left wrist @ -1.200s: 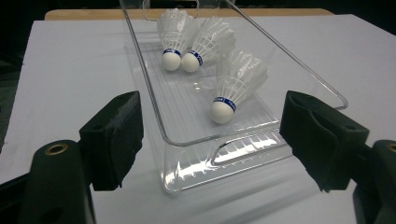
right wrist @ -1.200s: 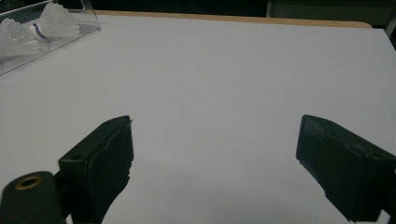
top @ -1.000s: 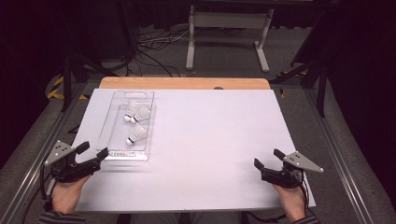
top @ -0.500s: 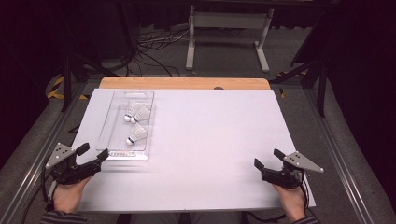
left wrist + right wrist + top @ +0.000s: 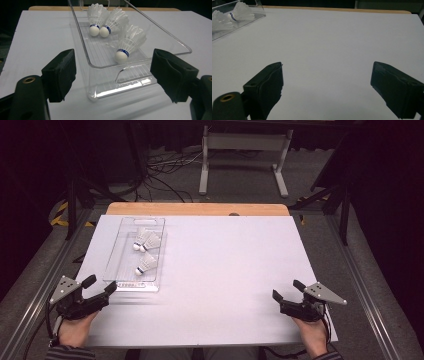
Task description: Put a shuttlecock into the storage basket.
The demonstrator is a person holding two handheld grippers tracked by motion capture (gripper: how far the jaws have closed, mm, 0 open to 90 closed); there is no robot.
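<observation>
Shuttlecocks, three of them, are lying in the clear tray [image 5: 131, 285] at the table's [image 5: 230, 270] left: two [image 5: 142, 241] touching at the far end, one [image 5: 145, 265] nearer. Over the last second the left gripper [image 5: 101, 285] has been creeping toward the tray's near end, which suggests a reach for the near shuttlecock [image 5: 127, 45] is starting. Its jaws are standing wide open, holding nothing, close before the tray's near wall. The right gripper [image 5: 287, 291] is resting at the near right, also wide open and empty.
</observation>
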